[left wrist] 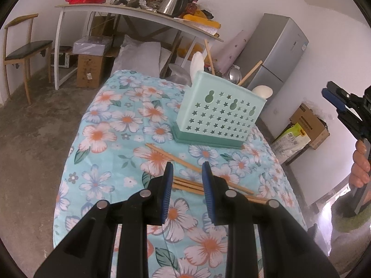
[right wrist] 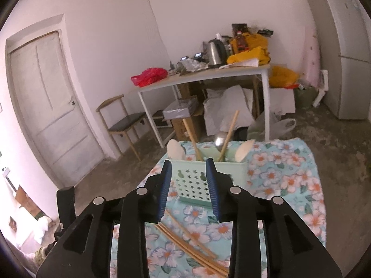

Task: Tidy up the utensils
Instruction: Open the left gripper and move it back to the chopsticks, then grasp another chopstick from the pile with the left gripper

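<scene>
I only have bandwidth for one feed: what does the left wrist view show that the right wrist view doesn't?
Left wrist only: the right gripper held in a hand, nothing between its pads.

Right wrist only: the door and a metal spoon in the holder.

Both: green utensil holder, loose chopsticks on the flowered cloth, kettle, fridge.

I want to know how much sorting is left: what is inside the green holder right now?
Standing in the green holder: two wooden chopsticks, a metal spoon and two white spoons. Their lower ends are hidden by its walls.
</scene>
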Tool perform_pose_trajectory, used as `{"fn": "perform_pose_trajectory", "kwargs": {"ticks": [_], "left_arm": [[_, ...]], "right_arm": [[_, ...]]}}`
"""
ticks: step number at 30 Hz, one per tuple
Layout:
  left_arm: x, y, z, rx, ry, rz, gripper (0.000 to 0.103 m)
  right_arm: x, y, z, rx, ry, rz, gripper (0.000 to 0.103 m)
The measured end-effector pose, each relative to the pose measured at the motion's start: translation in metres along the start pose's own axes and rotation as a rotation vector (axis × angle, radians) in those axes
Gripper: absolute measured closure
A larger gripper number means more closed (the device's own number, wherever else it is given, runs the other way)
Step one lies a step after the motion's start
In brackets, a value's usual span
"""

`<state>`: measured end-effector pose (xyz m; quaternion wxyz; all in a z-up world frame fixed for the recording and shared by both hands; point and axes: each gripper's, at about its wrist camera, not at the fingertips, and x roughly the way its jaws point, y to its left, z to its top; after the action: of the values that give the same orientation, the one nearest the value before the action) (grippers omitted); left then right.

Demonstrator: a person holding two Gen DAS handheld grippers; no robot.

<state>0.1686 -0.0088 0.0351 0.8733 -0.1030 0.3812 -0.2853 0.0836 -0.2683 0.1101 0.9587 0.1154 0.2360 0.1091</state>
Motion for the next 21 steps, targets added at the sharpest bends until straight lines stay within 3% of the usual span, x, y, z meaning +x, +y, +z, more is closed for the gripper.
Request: {"fn": "perform_pose_trajectory", "kwargs": {"ticks": [7,16,21], "left_arm": [[0.005,-0.011,0.0,0.104,0.006,0.054,0.079],[0.048,-0.075,-0.019,0.499,0.062,0.013,0.079],[0.083,-0.107,-0.031,0.723,0.113,-0.007,0.079]], "right_arm": [[0.007,-0.021,-0.045,0.118,0.059,0.012,0.073],[-0.005,-0.065,-0.15,0.368,0.247,-0.076,0.071],[-0.018,-0.071,-0.183,0.461,0.265,-0.085,0.071]]}}
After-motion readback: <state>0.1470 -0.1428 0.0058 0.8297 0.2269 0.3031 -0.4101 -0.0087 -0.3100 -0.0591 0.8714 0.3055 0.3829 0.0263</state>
